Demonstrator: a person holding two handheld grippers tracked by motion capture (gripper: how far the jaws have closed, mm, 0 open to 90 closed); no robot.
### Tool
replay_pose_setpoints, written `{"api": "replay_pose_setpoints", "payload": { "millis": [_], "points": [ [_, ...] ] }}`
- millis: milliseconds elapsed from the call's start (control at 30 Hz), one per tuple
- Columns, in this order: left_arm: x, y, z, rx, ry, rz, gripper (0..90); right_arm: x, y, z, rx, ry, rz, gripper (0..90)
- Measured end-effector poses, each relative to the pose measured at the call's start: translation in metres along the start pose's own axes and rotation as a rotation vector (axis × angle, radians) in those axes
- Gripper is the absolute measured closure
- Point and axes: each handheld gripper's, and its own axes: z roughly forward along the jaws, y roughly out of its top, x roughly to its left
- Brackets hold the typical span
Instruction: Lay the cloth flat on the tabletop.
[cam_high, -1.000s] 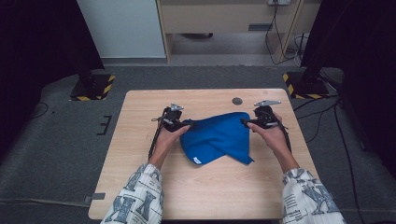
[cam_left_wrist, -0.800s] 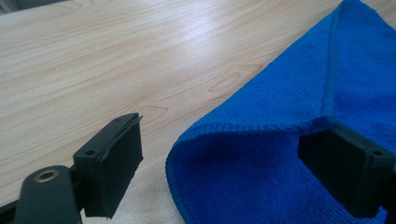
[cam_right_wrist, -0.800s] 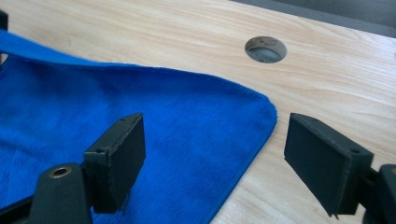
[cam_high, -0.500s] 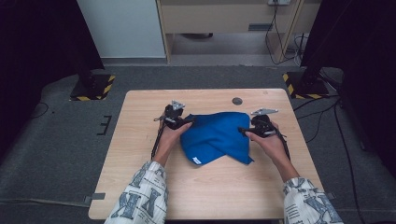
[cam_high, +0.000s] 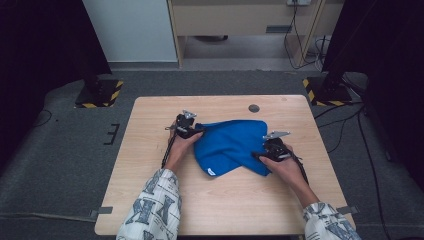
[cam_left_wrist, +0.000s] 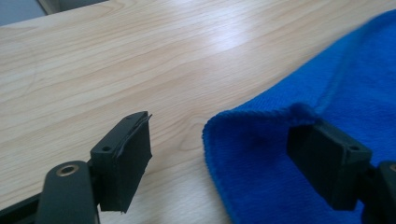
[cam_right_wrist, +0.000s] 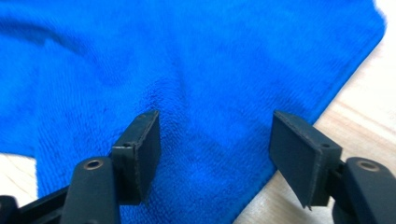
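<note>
Right gripper (cam_high: 261, 154) sits low at the near-right edge of the blue cloth (cam_high: 231, 145); jaws apart, have just been closing, cloth lies under and between them, pads not pressing it. Left gripper (cam_high: 192, 131) at the cloth's far-left corner; jaws wide, one over bare table (cam_high: 150, 165), the other touching the folded hem. Cloth lies crumpled mid-table. Small dark disc (cam_high: 254, 108) beyond it.

**Tongs over the blue cloth**

The right black two-jaw tongs (cam_right_wrist: 215, 154) have just been closing, jaws apart above a blue terry cloth (cam_right_wrist: 187, 70); nothing is pinched. The pale wooden counter (cam_right_wrist: 369, 116) shows past the cloth's hemmed edge.
</note>
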Motion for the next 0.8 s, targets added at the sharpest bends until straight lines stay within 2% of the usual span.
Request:
{"api": "replay_pose_setpoints", "payload": {
  "millis": [67, 100, 200, 400, 600, 800],
  "points": [
    [0.003, 0.000, -0.001, -0.010, -0.003, -0.009, 21.1, 0.000, 0.000, 0.000, -0.005, -0.004, -0.005, 35.3],
    [0.007, 0.001, -0.004, -0.024, 0.012, 0.005, 21.0, -0.001, 0.000, 0.000, -0.003, -0.010, -0.005, 37.6],
    [0.014, 0.002, -0.008, -0.045, 0.023, -0.016, 21.0, -0.001, -0.001, -0.001, 0.002, -0.022, -0.027, 39.3],
    [0.024, 0.003, -0.017, -0.051, 0.031, -0.052, 21.0, -0.002, -0.002, -0.002, 0.003, -0.025, -0.030, 39.2],
    [0.023, 0.007, -0.026, -0.054, 0.009, -0.046, 19.7, -0.004, -0.002, -0.002, -0.014, -0.021, 0.004, 34.4],
    [0.014, 0.014, -0.040, -0.067, -0.013, -0.032, 17.7, -0.006, 0.000, -0.008, -0.031, -0.022, 0.013, 30.2]
  ]
}}
